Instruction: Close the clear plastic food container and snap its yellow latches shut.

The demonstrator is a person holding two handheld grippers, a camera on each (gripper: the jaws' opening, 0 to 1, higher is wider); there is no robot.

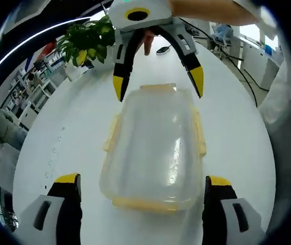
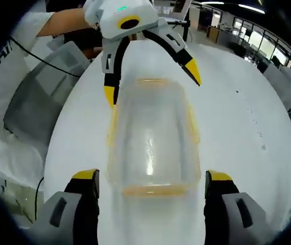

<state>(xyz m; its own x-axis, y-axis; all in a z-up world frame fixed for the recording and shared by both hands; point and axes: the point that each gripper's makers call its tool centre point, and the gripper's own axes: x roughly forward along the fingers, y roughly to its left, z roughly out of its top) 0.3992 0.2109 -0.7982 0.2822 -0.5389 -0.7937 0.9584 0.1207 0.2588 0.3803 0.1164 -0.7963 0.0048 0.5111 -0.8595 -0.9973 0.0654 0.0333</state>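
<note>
A clear plastic container with its lid on and yellow latches along its edges lies on the white table. My left gripper is open, its yellow-tipped jaws either side of the container's near end. My right gripper comes in from the far side, open, its tips flanking the far end. In the right gripper view the same container lies between the open jaws of my right gripper, with the left gripper open at the opposite end. Whether the latches are snapped down is unclear.
A potted plant and a small black object sit at the table's far end. Grey plastic-covered bulk and a cable lie beyond the table edge. A person sits at the left, and desks stand behind.
</note>
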